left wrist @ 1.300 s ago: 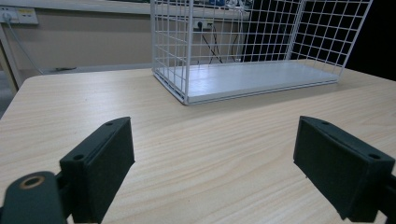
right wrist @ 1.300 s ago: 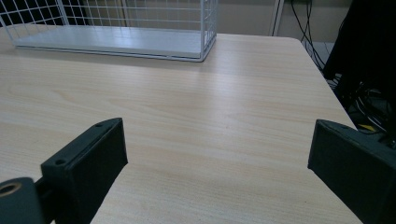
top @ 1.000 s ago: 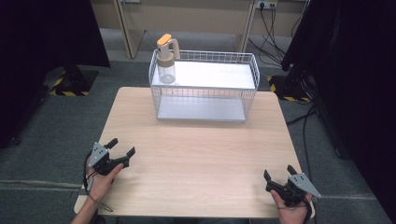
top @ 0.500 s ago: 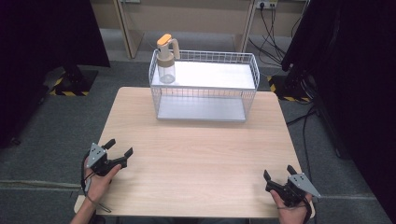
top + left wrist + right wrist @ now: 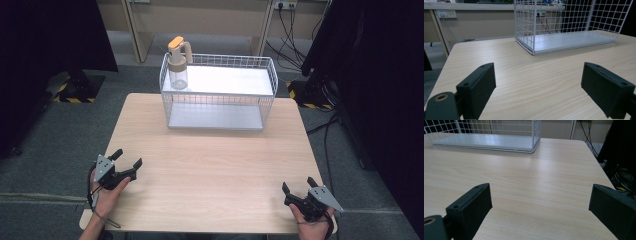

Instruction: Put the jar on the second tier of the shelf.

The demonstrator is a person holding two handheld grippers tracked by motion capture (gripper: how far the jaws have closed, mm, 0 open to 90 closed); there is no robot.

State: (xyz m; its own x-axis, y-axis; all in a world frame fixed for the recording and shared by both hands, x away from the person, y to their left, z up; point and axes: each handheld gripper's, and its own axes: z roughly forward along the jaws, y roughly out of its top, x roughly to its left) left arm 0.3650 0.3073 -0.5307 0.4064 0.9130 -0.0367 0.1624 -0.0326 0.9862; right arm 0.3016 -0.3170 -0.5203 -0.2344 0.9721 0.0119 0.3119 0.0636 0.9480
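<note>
A clear bottle (image 5: 177, 70) with a tan collar and an orange pump top stands upright in the far left corner of the white wire basket (image 5: 270, 80), well ahead of both tools, likely the thing to be fetched. The basket has thin grid walls and a flat pale floor. The left gripper (image 5: 126, 162) rests at the near left edge of the wooden table (image 5: 215, 165), jaws spread and empty. The right gripper (image 5: 298, 189) sits at the near right corner, jaws likewise apart, seemingly parked in readiness.
</note>
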